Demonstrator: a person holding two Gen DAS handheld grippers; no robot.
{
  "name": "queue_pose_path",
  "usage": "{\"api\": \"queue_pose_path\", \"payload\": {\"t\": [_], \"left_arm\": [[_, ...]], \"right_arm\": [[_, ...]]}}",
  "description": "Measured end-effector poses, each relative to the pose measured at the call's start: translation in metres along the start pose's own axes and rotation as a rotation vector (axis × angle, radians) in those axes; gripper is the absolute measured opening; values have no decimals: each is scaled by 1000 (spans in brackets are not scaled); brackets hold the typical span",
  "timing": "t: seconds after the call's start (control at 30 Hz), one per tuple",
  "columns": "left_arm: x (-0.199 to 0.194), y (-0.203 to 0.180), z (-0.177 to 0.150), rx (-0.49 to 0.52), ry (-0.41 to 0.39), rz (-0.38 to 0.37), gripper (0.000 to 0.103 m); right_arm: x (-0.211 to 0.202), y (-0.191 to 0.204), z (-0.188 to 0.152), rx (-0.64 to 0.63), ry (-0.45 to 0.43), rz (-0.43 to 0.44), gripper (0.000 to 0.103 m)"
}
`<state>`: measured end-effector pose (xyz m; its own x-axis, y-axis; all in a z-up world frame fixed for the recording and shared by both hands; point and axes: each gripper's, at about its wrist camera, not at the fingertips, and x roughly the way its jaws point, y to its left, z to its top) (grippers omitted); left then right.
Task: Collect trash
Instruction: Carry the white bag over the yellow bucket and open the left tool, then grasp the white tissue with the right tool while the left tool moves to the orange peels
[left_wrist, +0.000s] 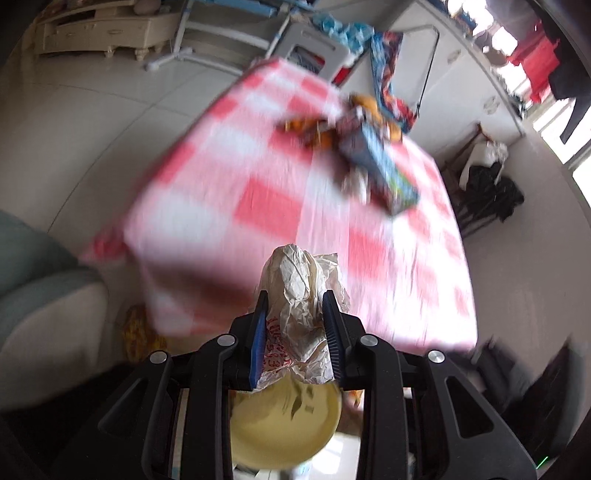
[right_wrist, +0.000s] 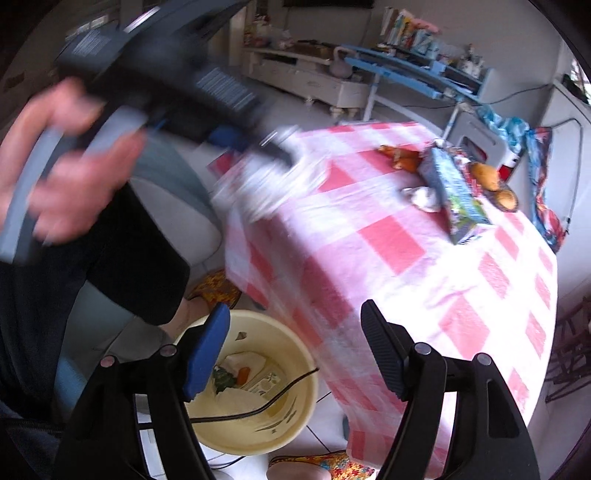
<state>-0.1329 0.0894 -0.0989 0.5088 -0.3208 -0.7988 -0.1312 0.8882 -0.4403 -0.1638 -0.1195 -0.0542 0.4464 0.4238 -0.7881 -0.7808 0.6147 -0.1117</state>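
Wrapper (left_wrist: 299, 295) (crumpled) clamped lengthwise in left gripper (left_wrist: 297, 299), pointing forward; right gripper (right_wrist: 295, 325) spread, empty.

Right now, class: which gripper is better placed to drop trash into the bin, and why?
Left. The left gripper has its jaws shut on a wrapper, directly above the bin. The right gripper is open and empty, beside the table.
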Motion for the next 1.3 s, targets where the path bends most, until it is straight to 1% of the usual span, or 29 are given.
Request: {"api": "queue_pose_path", "payload": {"t": [0.1, 0.13, 0.17, 0.2, 0.3, 0.43, 0.57, 0.7, 0.83, 1.0, 1.13, 1.3], "left_arm": [[6, -3, -25, 32, 70, 24, 31], [8, -6, -34, 43, 97, 32, 33], [9, -6, -39, 50, 111, 40, 37], [8, -8, -41, 55, 113, 48, 39], [-2, -7, -43, 54, 81, 60, 42], [-20, -5, -32, 39, 5, 71, 44], [-28, -10, -5, 61, -50, 109, 44], [-16, -20, 33, 78, -79, 124, 44], [21, -35, 79, 95, -69, 133, 44], [66, -55, 128, 124, -65, 144, 44], [92, -58, 153, 117, -52, 172, 44], [117, -62, 168, 126, -37, 182, 44]], "right_arm": [[-2, -4, 2, 22, -15, -25, 70], [-1, -7, 2, 32, -15, -36, 70], [-1, -8, 2, 39, -14, -43, 70], [-1, -10, 2, 43, -12, -47, 70], [0, -14, 0, 59, -9, -65, 70], [1, -18, -2, 91, -10, -69, 71], [2, -17, 0, 113, -19, -77, 71], [9, -18, 10, 133, -36, -88, 71], [26, -30, 31, 163, -42, -87, 71], [56, -65, 60, 228, -43, -97, 71], [80, -87, 68, 283, -42, -96, 71], [101, -107, 70, 372, -41, -92, 71]]}}
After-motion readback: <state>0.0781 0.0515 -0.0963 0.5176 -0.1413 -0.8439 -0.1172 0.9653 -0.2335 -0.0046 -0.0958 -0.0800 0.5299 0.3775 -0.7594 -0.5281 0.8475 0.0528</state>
